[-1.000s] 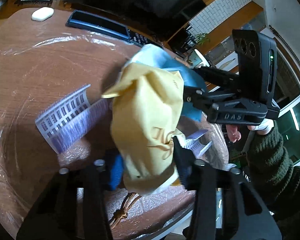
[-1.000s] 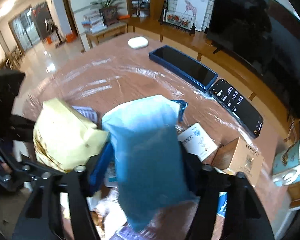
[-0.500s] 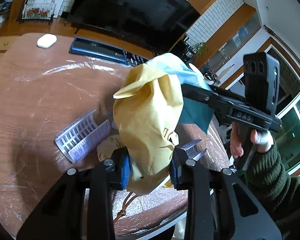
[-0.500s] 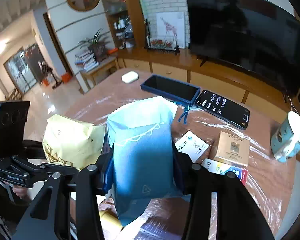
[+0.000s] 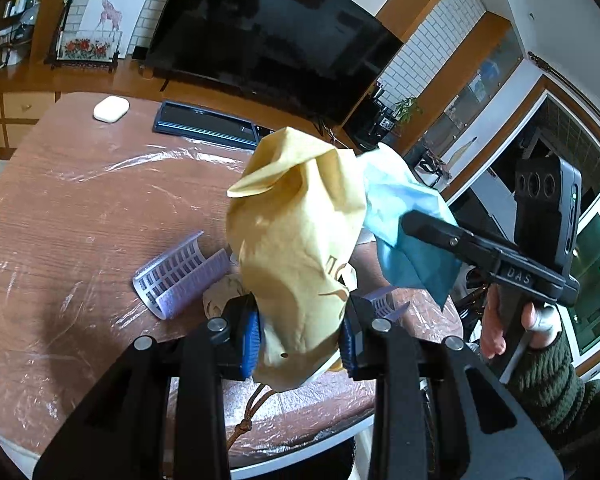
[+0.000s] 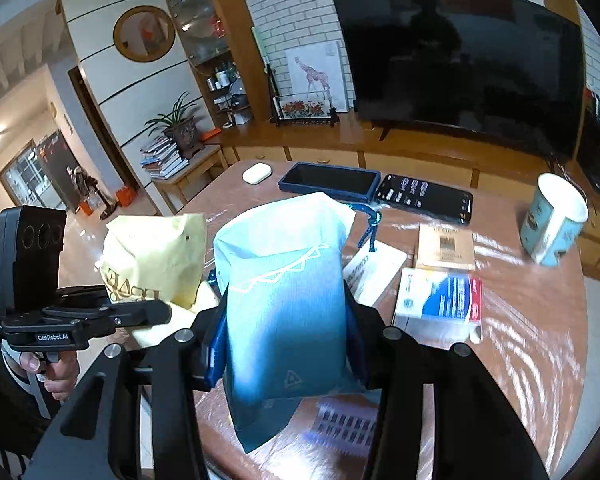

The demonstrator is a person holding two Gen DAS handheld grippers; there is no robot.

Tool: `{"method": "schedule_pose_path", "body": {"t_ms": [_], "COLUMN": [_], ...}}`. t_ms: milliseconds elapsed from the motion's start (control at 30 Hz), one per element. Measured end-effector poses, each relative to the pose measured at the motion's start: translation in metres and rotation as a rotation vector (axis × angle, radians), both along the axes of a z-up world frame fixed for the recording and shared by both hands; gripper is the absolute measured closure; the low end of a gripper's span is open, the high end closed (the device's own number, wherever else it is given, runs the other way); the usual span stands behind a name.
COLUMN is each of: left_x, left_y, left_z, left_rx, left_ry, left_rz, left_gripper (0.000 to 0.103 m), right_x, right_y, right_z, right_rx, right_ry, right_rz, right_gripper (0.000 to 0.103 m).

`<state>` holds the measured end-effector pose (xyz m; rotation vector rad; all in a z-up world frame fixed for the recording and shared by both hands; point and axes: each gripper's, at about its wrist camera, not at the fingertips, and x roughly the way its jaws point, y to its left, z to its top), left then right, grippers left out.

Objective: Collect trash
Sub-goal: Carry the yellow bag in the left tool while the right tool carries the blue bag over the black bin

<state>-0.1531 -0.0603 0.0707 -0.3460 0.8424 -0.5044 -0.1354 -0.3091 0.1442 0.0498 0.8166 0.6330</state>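
My left gripper point(image 5: 300, 340) is shut on a crumpled yellow paper bag point(image 5: 300, 240) and holds it above the table. My right gripper point(image 6: 286, 344) is shut on a blue paper bag point(image 6: 284, 300), also held in the air. The two bags are side by side: the blue bag point(image 5: 404, 224) shows in the left wrist view just right of the yellow one, and the yellow bag point(image 6: 156, 256) shows in the right wrist view on the left. A purple plastic tray piece point(image 5: 180, 276) and a crumpled scrap point(image 5: 224, 296) lie on the table below.
The round wooden table point(image 5: 60, 200) wears a clear plastic cover. On it lie a white earbud case point(image 6: 256, 173), a blue tablet point(image 6: 328, 182), a phone point(image 6: 424, 198), a paper cup point(image 6: 552, 224), a brown box point(image 6: 444, 248) and a blue-red medicine box point(image 6: 440, 300). A TV point(image 6: 460, 60) stands behind.
Both grippers have risen with their bags, away from the table. The table and the things on it now look farther off in both views.
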Motion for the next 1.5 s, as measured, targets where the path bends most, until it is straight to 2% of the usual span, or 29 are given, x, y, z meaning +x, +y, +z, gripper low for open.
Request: {"method": "schedule_pose_path", "body": {"t_ms": [300, 500, 800, 1167, 1500], "left_x": [-0.023, -0.052, -0.087, -0.123, -0.145], "left_y": [0.008, 0.018, 0.034, 0.029, 0.011], "left_z": [0.011, 0.016, 0.01, -0.003, -0.022], "left_rx": [0.0, 0.032, 0.032, 0.05, 0.108], "left_ry": [-0.033, -0.054, -0.035, 0.003, 0.051], "left_rz": [-0.066, -0.127, -0.207, -0.251, -0.253], "left_gripper": [0.07, 0.07, 0.07, 0.07, 0.07], "right_x": [-0.051, -0.097, -0.162, -0.211, -0.226], "right_y": [-0.012, -0.009, -0.013, -0.016, -0.009], "right_z": [0.005, 0.009, 0.011, -0.006, -0.039], "right_rx": [0.037, 0.036, 0.039, 0.024, -0.012], "right_ry": [0.006, -0.004, 0.01, 0.091, 0.19], "right_rz": [-0.122, -0.209, -0.314, -0.286, -0.231], "right_gripper": [0.056, 0.056, 0.056, 0.056, 0.056]}}
